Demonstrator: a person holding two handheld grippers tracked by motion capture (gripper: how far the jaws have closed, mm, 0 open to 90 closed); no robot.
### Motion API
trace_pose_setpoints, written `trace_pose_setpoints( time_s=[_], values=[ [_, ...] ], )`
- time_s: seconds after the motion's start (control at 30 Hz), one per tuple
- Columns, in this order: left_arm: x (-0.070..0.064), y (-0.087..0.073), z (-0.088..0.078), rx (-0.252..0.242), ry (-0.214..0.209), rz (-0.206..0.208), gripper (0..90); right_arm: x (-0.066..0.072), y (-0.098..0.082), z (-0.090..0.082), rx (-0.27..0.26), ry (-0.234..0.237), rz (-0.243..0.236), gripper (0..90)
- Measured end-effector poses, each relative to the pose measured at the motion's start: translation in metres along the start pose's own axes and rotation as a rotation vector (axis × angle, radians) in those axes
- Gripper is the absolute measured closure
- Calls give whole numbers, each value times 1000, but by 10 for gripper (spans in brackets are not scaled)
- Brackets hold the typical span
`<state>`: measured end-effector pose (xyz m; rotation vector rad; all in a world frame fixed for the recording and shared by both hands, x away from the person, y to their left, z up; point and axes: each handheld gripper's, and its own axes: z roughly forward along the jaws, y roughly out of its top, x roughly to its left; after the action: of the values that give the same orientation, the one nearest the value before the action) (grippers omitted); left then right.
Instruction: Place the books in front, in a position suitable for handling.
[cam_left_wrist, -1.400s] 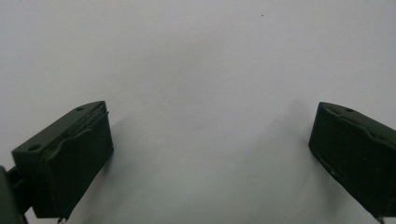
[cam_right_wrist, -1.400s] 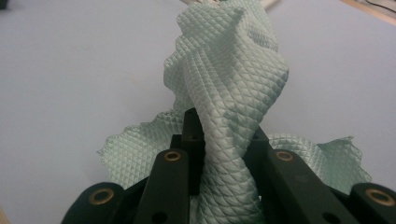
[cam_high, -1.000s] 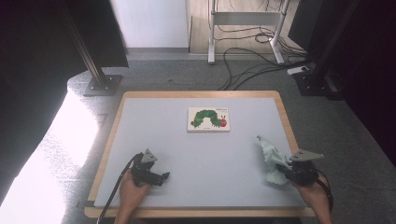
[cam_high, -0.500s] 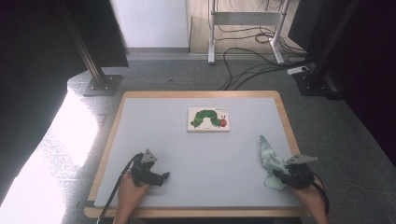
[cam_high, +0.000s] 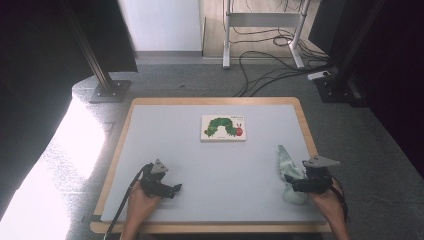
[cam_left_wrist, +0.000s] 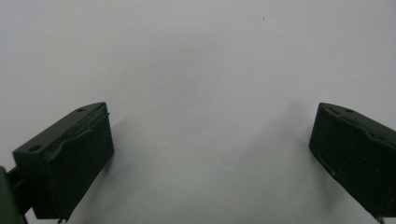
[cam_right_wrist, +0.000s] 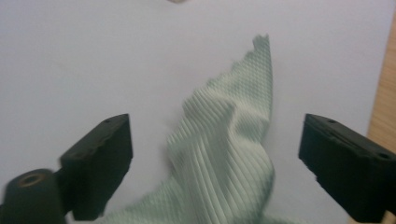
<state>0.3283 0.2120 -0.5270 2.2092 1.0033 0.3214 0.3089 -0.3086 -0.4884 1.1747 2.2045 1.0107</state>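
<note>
1. The table (cam_high: 150, 120) carries a grey mat with a wooden border. The pale green cloth (cam_high: 290, 172) lies crumpled near the right edge of the mat, well apart from the picture book (cam_high: 223, 128) in the middle of the far half.

2. The right gripper (cam_high: 295, 186) is at the near end of the cloth. Its jaws have just been opening and now stand wide, released. The cloth lies between them, but the pads do not press on it.

3. The step in hand seems to be letting go of the cloth. To do it well, I would draw the hand straight back towards the person, keeping the jaws wide, so that no fold catches on a pad and is dragged along.

4. The left gripper (cam_high: 167, 190) rests on the near left part of the mat, jaws apart and empty.

5. The high view gives the whole layout and the book. The right gripper view adds the ribbed weave of the cloth (cam_right_wrist: 224, 154) and the clear gaps on both sides of it. The left gripper view shows bare mat between the jaws.
</note>
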Motion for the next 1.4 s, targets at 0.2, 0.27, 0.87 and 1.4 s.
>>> trace_pose_setpoints(
  time_s=[0.2,0.27,0.87,1.4],
  values=[
    [3,14,0,-51,6,17,0,10,18,11,-23,28,-23,10],
    [4,21,0,-61,-7,37,0,13,24,17,-29,36,-26,10],
    [23,69,26,-61,-38,95,0,27,64,75,-27,126,-32,0],
    [38,116,53,-62,-74,104,0,24,84,124,-49,147,-24,1]
  ],
)
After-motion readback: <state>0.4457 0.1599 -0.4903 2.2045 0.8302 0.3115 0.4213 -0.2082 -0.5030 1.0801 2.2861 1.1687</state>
